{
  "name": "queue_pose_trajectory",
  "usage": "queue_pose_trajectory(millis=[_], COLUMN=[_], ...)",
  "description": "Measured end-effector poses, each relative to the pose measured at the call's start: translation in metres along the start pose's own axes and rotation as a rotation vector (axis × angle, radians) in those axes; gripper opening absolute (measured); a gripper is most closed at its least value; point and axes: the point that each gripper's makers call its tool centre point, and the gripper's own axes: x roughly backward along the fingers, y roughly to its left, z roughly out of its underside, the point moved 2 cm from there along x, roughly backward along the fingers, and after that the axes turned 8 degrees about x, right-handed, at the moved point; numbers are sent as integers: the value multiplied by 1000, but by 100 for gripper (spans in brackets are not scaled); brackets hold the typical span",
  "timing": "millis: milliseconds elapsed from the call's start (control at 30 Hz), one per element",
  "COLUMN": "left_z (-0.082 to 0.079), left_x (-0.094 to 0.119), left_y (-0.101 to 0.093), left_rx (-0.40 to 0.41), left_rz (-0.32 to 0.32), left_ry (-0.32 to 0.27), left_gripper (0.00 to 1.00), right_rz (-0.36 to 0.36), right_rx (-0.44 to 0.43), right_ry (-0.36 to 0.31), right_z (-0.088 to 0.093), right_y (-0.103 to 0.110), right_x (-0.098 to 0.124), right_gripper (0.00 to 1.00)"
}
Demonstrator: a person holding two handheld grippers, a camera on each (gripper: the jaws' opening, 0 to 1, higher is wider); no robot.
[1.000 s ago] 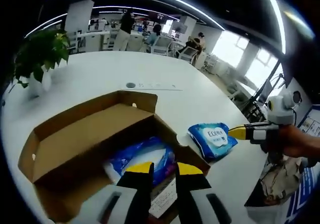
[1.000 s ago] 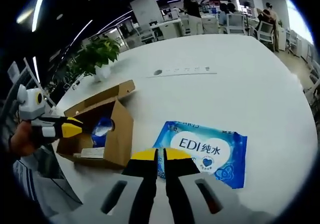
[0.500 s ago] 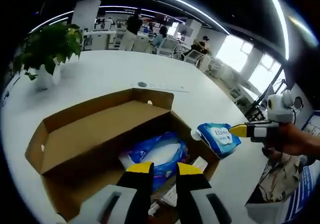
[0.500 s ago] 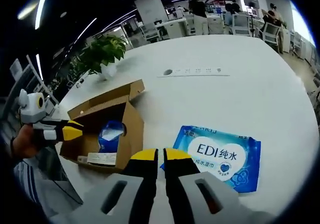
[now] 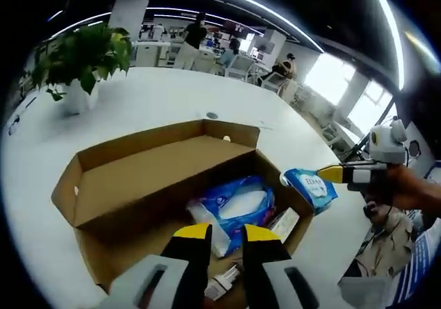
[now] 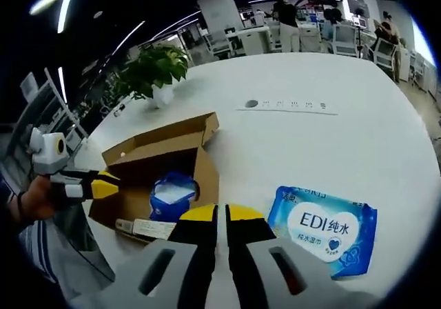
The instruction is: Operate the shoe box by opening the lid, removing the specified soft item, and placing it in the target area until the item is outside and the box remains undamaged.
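Note:
The brown cardboard shoe box (image 5: 138, 178) stands open on the white table, its lid folded back. A blue and white soft pack (image 5: 238, 205) lies inside, with a white labelled item (image 5: 284, 221) beside it. My left gripper (image 5: 227, 233) hovers over the box's near edge, its jaws a little apart and holding nothing. A blue "EDI" wipes pack (image 6: 324, 230) lies flat on the table to the right of the box (image 6: 162, 164). My right gripper (image 6: 222, 214) is shut and empty, just left of that pack. The wipes pack (image 5: 311, 187) and the right gripper (image 5: 331, 174) also appear in the left gripper view.
A potted plant (image 5: 83, 54) stands at the table's far left corner. A flat socket strip (image 6: 289, 105) sits in the tabletop beyond the box. A person's hand (image 5: 406, 188) holds the right gripper. Desks, chairs and people fill the far room.
The left view has closed in over the open box, showing more of its inside. The right view has swung left, so the wipes pack now lies right of its jaws.

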Motion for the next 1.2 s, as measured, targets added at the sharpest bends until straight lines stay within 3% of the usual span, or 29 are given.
queue_pose_trajectory(millis=[533,800,900,1200], left_z=[12,13,16,28], left_x=[18,29,32,42], left_y=[30,44,47,52], left_rx=[36,58,57,21], left_rz=[-26,-41,-43,-29], left_ry=[-8,-27,-26,-28], left_gripper=[17,17,19,24], right_rz=[-79,-136,-161,-240], right_rx=[47,112,164,502], right_ry=[27,60,80,193], right_z=[-8,-15,-15,4], right_y=[38,58,65,85], right_x=[-29,-46,-53,-74], right_gripper=[7,13,17,35])
